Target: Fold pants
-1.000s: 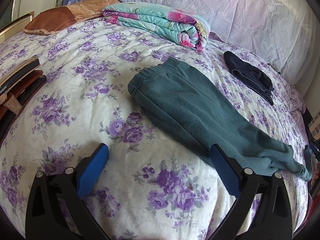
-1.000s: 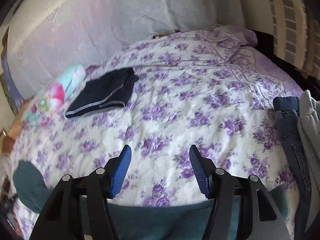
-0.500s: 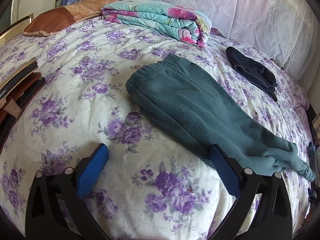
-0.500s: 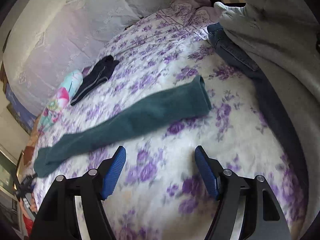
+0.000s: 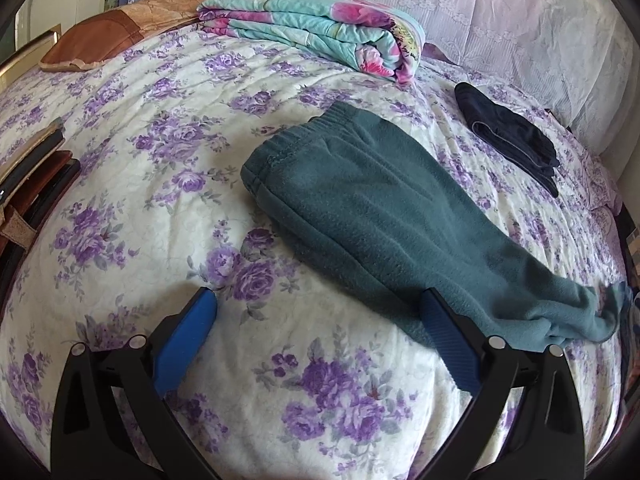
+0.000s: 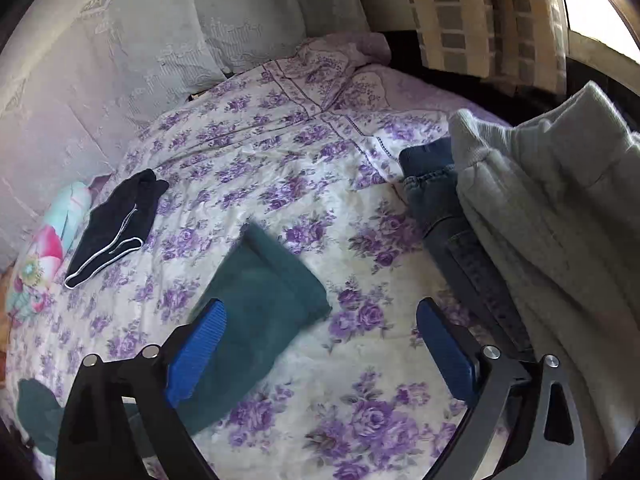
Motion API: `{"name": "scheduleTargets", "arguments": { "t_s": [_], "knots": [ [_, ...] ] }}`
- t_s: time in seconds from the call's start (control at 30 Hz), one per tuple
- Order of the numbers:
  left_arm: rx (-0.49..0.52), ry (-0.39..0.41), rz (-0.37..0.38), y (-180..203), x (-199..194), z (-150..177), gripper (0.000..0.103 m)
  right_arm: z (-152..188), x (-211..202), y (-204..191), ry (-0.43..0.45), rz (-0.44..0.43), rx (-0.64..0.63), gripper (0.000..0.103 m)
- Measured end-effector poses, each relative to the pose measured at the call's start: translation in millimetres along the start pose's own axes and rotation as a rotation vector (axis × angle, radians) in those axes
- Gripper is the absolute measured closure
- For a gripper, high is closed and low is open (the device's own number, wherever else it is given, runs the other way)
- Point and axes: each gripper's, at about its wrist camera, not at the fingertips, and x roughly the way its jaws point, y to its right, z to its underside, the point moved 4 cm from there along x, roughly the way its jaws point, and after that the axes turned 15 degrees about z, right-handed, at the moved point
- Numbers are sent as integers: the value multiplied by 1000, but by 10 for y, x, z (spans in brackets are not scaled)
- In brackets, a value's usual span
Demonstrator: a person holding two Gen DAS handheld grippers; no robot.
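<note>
On the floral bedspread (image 5: 120, 208) lie teal pants (image 5: 380, 216), unheld.

A folded floral quilt (image 5: 320, 36), dark folded garment (image 5: 512, 140), jeans (image 6: 436, 200) and grey sweater (image 6: 560, 220) lie on the purple-flowered bedspread (image 5: 160, 160).

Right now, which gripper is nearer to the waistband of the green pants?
Left. The left gripper faces the waistband; the right gripper is at the leg end.

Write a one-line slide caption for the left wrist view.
Open left gripper hovers over teal fleece pants laid lengthwise on the purple-flowered bedspread.
</note>
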Motion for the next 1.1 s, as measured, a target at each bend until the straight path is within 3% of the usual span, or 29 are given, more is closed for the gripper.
{"name": "scheduleTargets", "arguments": {
  "t_s": [0.13, 0.23, 0.4, 0.43, 0.47, 0.53, 0.57, 0.6, 0.67, 0.77, 0.87, 0.93, 1.0, 1.1],
  "knots": [
    [-43, -17, 45, -32, 74, -122, 4, 503, -214, -6, 11, -73, -68, 6],
    [-112, -24, 97, -87, 173, -285, 4, 868, -173, 80, -81, -119, -39, 6],
    [-170, -24, 124, -157, 298, -467, 5, 1061, -291, 127, -88, -192, 5, 6],
    [-174, -17, 125, -156, 287, -467, 11, 1073, -282, 119, -96, -198, 2, 6],
    [-171, -2, 117, -160, 257, -463, 39, 1077, -269, 113, -97, -194, -3, 6],
    [-163, 2, 120, -189, 214, -453, 64, 1069, -248, 88, -107, -191, -9, 5],
    [-183, 13, 166, -220, 179, -455, 86, 1061, -245, 86, -109, -193, -6, 5],
    [-202, 17, 200, -255, 148, -472, 92, 1055, -241, 87, -112, -194, -1, 5],
    [-238, 40, 267, -282, -19, -545, 94, 1056, -236, 92, -118, -193, 3, 5],
    [-194, 148, 316, -152, -511, -776, 94, 1054, -239, 96, -122, -195, 5, 5],
    [-106, 280, 260, -11, -1018, -1004, 94, 1043, -228, 88, -126, -201, 19, 4],
    [-81, 321, 210, -30, -1158, -1087, 94, 1037, -230, 72, -127, -216, 29, 4],
    [-121, 298, 136, -232, -1074, -1072, 94, 1032, -231, 22, -137, -255, 41, 4],
    [-209, 221, 91, -558, -778, -886, 94, 1024, -241, -95, -146, -272, 16, 4]
  ]
}}
